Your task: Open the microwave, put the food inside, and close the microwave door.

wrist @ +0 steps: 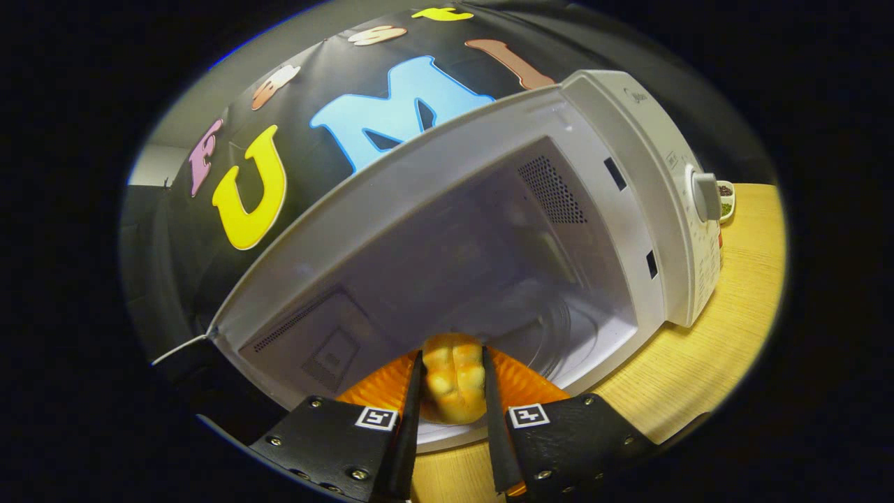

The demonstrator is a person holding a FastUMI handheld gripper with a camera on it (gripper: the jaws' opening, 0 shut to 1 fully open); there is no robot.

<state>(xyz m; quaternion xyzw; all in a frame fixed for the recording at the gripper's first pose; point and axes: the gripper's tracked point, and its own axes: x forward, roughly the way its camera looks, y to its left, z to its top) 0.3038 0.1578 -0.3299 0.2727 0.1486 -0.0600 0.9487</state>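
**Bread on an orange plate, carried to the mouth of an open microwave**

Held between the two fingers: a golden, lumpy bread roll (455, 379), pressed on from both sides. Sat on a ribbed orange plate (520, 383), which fanned out to either side of the fingers. Clenched on the roll, then, the gripper (452, 412); whether the plate was also pinched could not be told.

Positioned right at the front lip of the microwave (628, 230), over the threshold of the cavity. Just beyond the roll, a clear glass turntable (559, 328) on the cavity floor. Pale walls further in, with a patch of vent holes on the right wall and another vent on the left. Door swung out of the way, so the opening was clear. On the right, the control panel with a round knob (705, 195). Underneath everything, a light wooden table (733, 307); far behind the panel, a small dish (726, 199) with dark and green bits.

Judged as the placing step, with the door opening done and the closing not yet done. Best carried out by keeping the plate level, going forward low over the lip without clipping it, and letting go only once the plate rested flat near the turntable's middle. Risk seen: a tilt, with the roll sliding off the plate.
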